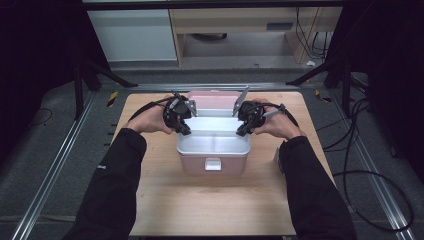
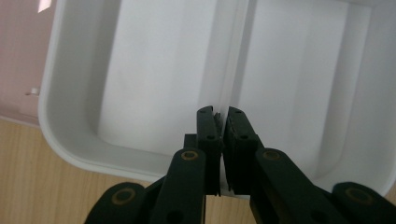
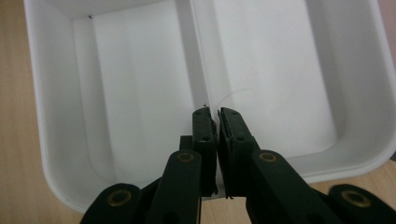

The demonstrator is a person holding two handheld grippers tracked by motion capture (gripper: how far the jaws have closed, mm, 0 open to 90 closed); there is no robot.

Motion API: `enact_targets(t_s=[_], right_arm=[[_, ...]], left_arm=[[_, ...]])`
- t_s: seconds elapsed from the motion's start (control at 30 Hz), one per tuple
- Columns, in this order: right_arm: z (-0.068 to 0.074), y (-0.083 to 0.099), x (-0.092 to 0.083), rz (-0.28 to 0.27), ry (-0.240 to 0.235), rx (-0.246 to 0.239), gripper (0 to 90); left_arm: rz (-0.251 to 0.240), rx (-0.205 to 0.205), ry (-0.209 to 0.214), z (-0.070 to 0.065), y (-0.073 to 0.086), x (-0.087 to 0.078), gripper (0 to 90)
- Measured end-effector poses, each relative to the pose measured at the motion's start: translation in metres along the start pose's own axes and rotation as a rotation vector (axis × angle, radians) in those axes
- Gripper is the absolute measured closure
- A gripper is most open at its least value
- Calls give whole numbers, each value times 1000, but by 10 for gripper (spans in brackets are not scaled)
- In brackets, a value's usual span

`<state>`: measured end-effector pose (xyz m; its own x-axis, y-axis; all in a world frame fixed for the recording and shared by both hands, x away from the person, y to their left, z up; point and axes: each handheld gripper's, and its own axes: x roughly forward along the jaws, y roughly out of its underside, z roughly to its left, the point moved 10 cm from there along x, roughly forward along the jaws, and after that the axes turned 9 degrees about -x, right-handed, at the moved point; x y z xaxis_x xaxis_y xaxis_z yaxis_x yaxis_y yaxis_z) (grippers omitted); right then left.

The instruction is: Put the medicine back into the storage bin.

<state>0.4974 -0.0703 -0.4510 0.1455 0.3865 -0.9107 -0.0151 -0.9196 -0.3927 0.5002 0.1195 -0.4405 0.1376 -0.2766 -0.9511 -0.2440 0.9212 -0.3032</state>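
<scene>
Two grippers are working one white tray (image 1: 214, 142), which is sitting in the top of a pink box (image 1: 214, 162) at the middle of the wooden table (image 1: 210, 205). Nearest the camera, the box's front latch (image 1: 213, 164) is facing the person. The left gripper (image 1: 186, 131) is pinching the tray's left end wall; in the left gripper view its jaws are standing nearly together with the thin white rim (image 2: 223, 179) between them, in line with the centre divider (image 2: 236, 56). The right gripper (image 1: 241, 132) is clamping the opposite end wall likewise, jaws narrow on the rim (image 3: 217, 184).

Judgement: the tray is being lifted out of the box. Both hands should be rising together and level, as a tilt could wedge the tray against the box walls. Each grip is taking in little plastic, so pressure needs holding. Beyond, the pink lid (image 1: 215, 97) is standing open; the lift should be keeping clear of it.
</scene>
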Motion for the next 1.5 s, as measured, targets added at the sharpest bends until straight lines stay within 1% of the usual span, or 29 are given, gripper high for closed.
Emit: enact_targets(t_s=[0.03, 0.07, 0.1, 0.23, 0.27, 0.4, 0.5, 0.57, 0.63, 0.67, 0.7, 0.73, 0.83, 0.93, 0.97, 1.0, 1.1, 1.2, 1.23, 1.37, 1.5], right_arm=[[1, -2, -6, -3, 2, -5, 859], [1, -5, -11, -10, 16, -13, 860], [3, -7, -17, -11, 20, -16, 859], [15, -12, -36, -10, 26, -39, 860], [20, -14, -40, -15, 25, -41, 859], [39, -18, -53, -31, 18, -53, 861], [56, -21, -61, -23, 9, -47, 860], [67, -22, -63, -18, 0, -52, 863], [80, -23, -64, -33, -11, -57, 867], [85, -23, -64, -37, -13, -64, 869], [91, -23, -65, -32, -11, -66, 868], [95, -23, -66, -30, 1, -71, 868], [111, -23, -66, -36, -5, -81, 873], [128, -20, -62, -43, -30, -83, 876], [133, -18, -60, -47, -41, -84, 876], [138, -17, -58, -53, -42, -84, 876], [152, -13, -51, -64, -55, -82, 877], [164, -10, -45, -62, -62, -88, 877], [167, -9, -43, -64, -64, -89, 878], [179, -5, -30, -56, -81, -94, 877], [189, 2, -14, -57, -112, -84, 876]], left_arm=[[-11, -3, -7, -1, -1, -4, 854], [-17, 0, -9, -3, -2, -9, 854], [-20, 3, -9, -6, -3, -14, 855], [-22, 35, -22, -24, -4, -31, 865], [-25, 40, -21, -31, -3, -36, 867], [-29, 51, -17, -49, -1, -48, 871], [-20, 59, -13, -67, 3, -54, 874], [-18, 62, -5, -78, 8, -56, 874], [-19, 68, -5, -88, 11, -59, 873], [-27, 62, 1, -93, 13, -60, 872], [-34, 62, 0, -97, 14, -61, 874], [-36, 60, -3, -102, 16, -61, 873], [-40, 55, 14, -117, 22, -59, 872], [-32, 45, 34, -133, 28, -54, 870], [-28, 39, 35, -138, 30, -53, 870], [-24, 48, 31, -142, 32, -51, 870], [-26, 41, 46, -155, 38, -45, 871], [-26, 31, 59, -166, 44, -37, 872], [-22, 21, 63, -169, 46, -33, 872], [-7, 15, 75, -181, 55, -19, 874], [-10, 0, 111, -191, 65, 0, 876]])
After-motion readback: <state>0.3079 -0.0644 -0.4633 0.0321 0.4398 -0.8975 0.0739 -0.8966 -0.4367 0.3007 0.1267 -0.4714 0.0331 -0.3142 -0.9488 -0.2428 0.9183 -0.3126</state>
